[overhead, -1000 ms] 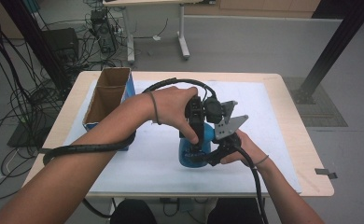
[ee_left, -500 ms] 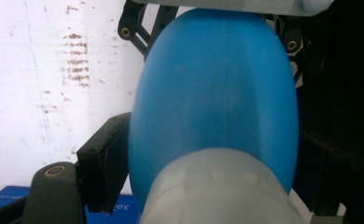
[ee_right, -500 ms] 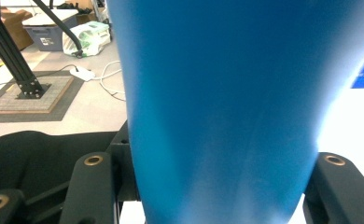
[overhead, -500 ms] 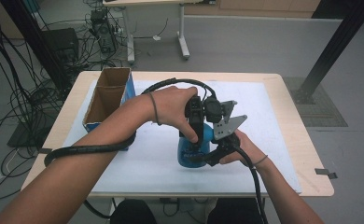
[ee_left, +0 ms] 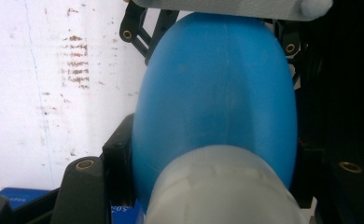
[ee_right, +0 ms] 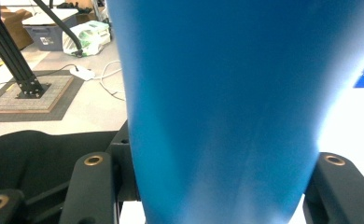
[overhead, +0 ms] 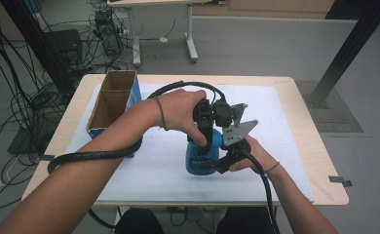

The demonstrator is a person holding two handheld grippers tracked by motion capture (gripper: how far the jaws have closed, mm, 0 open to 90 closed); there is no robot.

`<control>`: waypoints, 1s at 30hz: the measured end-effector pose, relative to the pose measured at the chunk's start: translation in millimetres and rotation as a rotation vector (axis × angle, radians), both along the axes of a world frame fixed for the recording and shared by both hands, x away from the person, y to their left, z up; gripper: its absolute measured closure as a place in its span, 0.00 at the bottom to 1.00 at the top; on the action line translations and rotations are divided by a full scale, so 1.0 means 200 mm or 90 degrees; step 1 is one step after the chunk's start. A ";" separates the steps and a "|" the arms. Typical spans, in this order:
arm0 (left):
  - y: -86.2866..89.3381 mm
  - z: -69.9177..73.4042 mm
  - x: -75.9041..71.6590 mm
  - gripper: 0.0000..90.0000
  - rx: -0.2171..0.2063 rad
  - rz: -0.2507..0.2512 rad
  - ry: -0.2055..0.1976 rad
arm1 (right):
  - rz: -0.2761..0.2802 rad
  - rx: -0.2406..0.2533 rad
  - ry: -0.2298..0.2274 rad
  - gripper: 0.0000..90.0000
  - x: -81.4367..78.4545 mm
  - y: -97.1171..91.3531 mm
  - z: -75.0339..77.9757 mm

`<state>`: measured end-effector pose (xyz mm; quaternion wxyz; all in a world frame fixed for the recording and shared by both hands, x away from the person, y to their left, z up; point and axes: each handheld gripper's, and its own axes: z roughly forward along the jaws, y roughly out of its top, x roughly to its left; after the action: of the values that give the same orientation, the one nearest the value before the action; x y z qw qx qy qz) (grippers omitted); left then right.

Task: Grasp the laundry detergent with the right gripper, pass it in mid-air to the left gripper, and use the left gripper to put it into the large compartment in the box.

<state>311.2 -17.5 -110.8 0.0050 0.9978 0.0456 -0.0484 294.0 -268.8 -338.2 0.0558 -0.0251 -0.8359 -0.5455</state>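
Blue plastic bottle (overhead: 201, 155) stands upright at centre frame of the high view, on the white sheet (overhead: 285, 126) covering the table (overhead: 310, 102), w/ both tools on it. Right gripper (overhead: 216, 164) comes in low from the lower right and clamps the bottle's body; in the right gripper view the blue wall (ee_right: 222, 107) packs the gap between the black jaws. Left gripper (overhead: 205, 145) drops from above; its jaws have just been closing, and in the left gripper view they sit tight at the whitish cap (ee_left: 222, 186) at the bottle's neck, bottom centre of frame. Likely step: twisting the cap off. To do it well, the right tool should keep the body pinned flat to the table w/o crushing it, while the left turns squarely about the neck's axis, not sideways, so the bottle doesn't tip or slip. Cardboard box (overhead: 111, 102) waits open at upper left, well apart.
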 end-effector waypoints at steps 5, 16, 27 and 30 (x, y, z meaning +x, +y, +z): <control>0.00 0.00 0.00 0.41 0.003 0.005 -0.001 | 0.000 0.000 0.001 0.46 0.00 0.01 0.00; 0.02 0.01 0.00 0.41 -0.001 0.016 0.000 | 0.001 0.000 0.002 0.46 0.01 0.02 0.01; 0.02 0.01 0.00 0.41 -0.001 0.017 -0.001 | 0.002 0.003 0.002 0.46 0.01 0.02 0.01; 0.02 0.01 0.00 0.41 0.000 0.016 -0.001 | 0.003 0.000 0.003 0.46 0.01 0.03 0.01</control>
<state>311.4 -12.7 -109.2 0.0060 0.9972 0.0578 -0.0475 296.2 -263.1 -336.3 0.0591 -0.0243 -0.8360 -0.5450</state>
